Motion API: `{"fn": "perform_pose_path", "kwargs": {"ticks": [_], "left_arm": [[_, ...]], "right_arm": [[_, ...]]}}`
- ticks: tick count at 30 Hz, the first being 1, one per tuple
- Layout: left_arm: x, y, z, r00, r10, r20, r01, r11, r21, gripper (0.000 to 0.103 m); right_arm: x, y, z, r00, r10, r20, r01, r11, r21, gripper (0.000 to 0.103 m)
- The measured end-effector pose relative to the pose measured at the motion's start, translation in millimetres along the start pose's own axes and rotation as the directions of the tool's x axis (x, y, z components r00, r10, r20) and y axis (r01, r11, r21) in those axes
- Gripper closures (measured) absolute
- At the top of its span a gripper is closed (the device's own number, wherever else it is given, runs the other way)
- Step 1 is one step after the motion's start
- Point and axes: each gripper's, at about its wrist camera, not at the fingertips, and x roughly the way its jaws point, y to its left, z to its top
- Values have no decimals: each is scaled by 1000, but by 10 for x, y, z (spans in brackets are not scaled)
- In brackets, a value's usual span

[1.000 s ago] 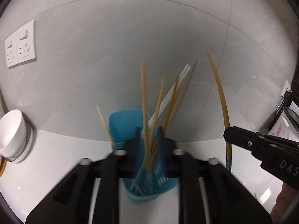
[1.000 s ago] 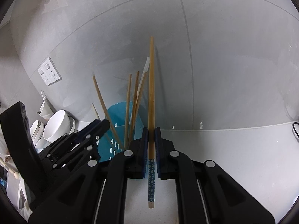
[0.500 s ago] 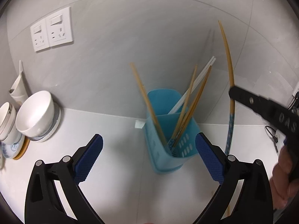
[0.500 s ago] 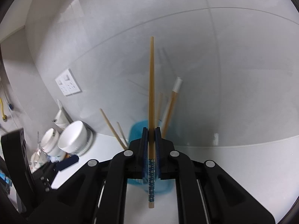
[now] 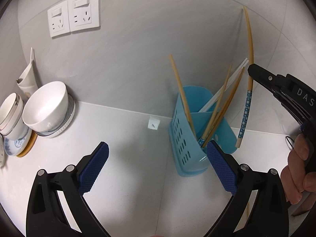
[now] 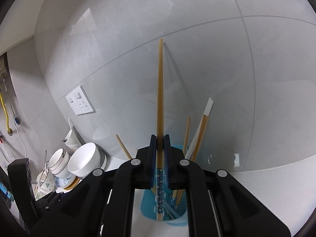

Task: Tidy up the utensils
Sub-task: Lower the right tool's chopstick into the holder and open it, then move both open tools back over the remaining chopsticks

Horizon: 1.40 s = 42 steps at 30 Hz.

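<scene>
A blue perforated utensil holder [image 5: 185, 138] stands on the white counter near the wall and holds several wooden and white chopsticks [image 5: 223, 106]. My left gripper [image 5: 158, 167] is open and empty, just in front of the holder. My right gripper [image 6: 160, 148] is shut on a wooden chopstick with a blue dotted end [image 6: 160, 106]. It holds the chopstick upright above the holder [image 6: 146, 203], dotted end down. In the left wrist view this chopstick [image 5: 249, 73] hangs just right of the holder, with the right gripper [image 5: 254, 75] gripping it.
White bowls [image 5: 46, 106] and cups are stacked on plates at the left by the wall. Two wall sockets [image 5: 74, 15] sit above them. The tiled wall stands right behind the holder. A small tag [image 5: 153, 123] lies on the counter.
My left gripper has opened, let go of the chopsticks in the holder and pulled back. My right gripper has carried its chopstick over the holder.
</scene>
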Motion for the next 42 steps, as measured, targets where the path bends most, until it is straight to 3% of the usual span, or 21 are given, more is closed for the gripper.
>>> {"fn": "perform_pose_path", "kwargs": {"ticks": [11, 23, 28, 29, 31, 37, 40, 42], "left_arm": [[72, 93, 9, 1000, 11, -7, -11, 1000, -15, 6], [174, 147, 27, 999, 31, -24, -32, 999, -39, 6], [168, 147, 36, 999, 34, -23, -35, 999, -42, 6], [166, 145, 35, 999, 37, -23, -38, 998, -42, 6], [153, 140, 34, 999, 37, -22, -38, 998, -40, 6], [76, 95, 12, 999, 34, -14, -35, 999, -35, 6], [24, 44, -18, 999, 32, -9, -32, 999, -28, 6], [-12, 3, -46, 1000, 28, -9, -28, 999, -23, 6]], "right_arm": [[227, -24, -192, 999, -38, -17, 38, 998, -49, 96], [380, -16, -408, 993, -66, -103, 58, 995, -79, 96], [371, -5, -433, 989, -79, -127, 67, 993, -95, 91], [358, -8, -427, 988, -81, -128, 69, 993, -96, 88], [308, -14, -414, 988, -91, -127, 80, 993, -92, 66], [67, -80, -403, 982, -131, -139, 119, 988, -96, 25], [-83, -164, -419, 976, -154, -154, 141, 986, -90, 11], [-209, -239, -449, 970, -173, -168, 160, 983, -89, 8]]}}
